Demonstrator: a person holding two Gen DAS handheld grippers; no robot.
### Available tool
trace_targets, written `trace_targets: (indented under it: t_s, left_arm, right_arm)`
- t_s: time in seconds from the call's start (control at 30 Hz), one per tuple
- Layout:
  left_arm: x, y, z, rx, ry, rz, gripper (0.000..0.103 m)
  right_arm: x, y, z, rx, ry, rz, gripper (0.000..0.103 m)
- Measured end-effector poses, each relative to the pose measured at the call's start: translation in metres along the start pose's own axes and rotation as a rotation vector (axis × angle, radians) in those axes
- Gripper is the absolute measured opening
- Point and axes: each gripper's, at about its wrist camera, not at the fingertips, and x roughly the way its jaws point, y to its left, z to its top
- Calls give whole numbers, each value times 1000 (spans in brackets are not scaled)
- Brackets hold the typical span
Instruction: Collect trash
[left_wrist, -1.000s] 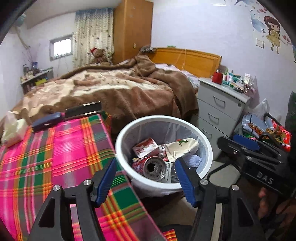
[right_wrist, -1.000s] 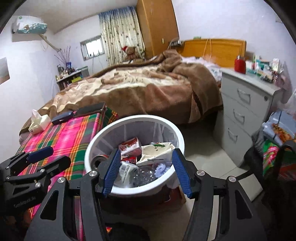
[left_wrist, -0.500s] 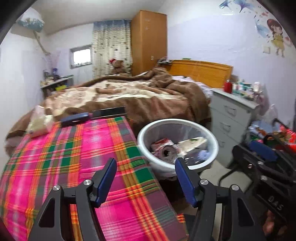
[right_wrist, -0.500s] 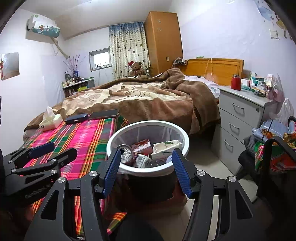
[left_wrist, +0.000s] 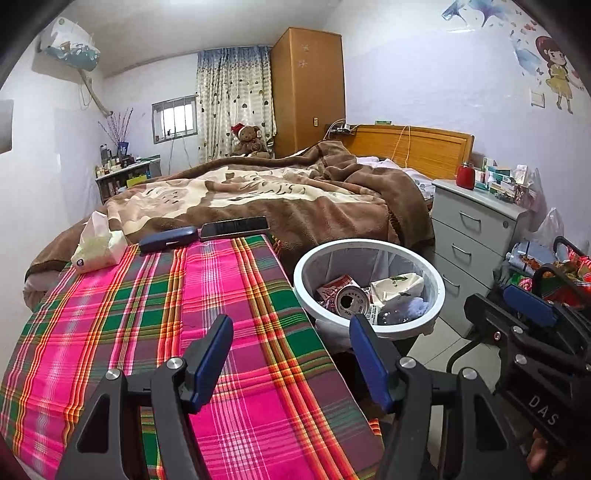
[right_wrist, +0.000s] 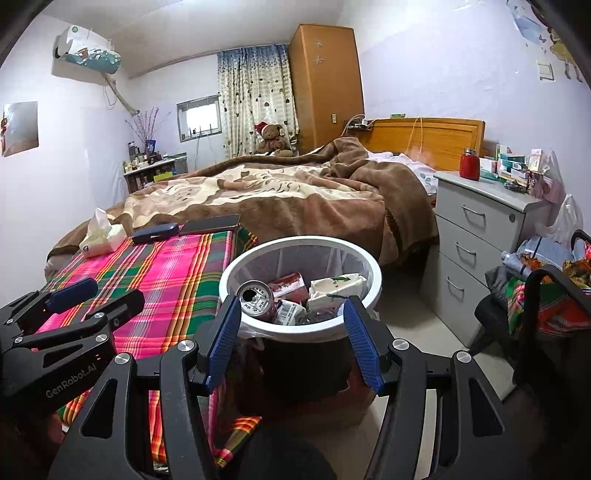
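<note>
Beside the bed: a table (left_wrist: 184, 332) under plaid cloth, white bin (right_wrist: 236, 291) just off its right edge.
Trash: can (right_wrist: 255, 297), wrappers and cartons lie inside the bin.
Left gripper (left_wrist: 291, 354): fingers parted, grasping nothing.
Right gripper (right_wrist: 291, 336): fingers parted, empty.
Risk: a low right sweep could clip the rim and tip the bin.
Room: bare cloth ahead; drawers (right_wrist: 476, 243) crowd the right.

A round white wastebasket (left_wrist: 369, 258) lined with a clear bag is seen standing upright on the floor, just beside the plaid-covered table edge. Inside, an open drink can (left_wrist: 351, 300) is laid on its side among a red wrapper (left_wrist: 332, 286), a crumpled white carton (left_wrist: 397, 286) and other litter
</note>
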Motion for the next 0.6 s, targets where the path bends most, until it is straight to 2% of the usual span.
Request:
trace_targets:
  t_s: [0.6]
  left_arm:
    - [1,4,0,-16,7,8,65]
  right_arm:
    - [0,6,-5,-1,5,0,59]
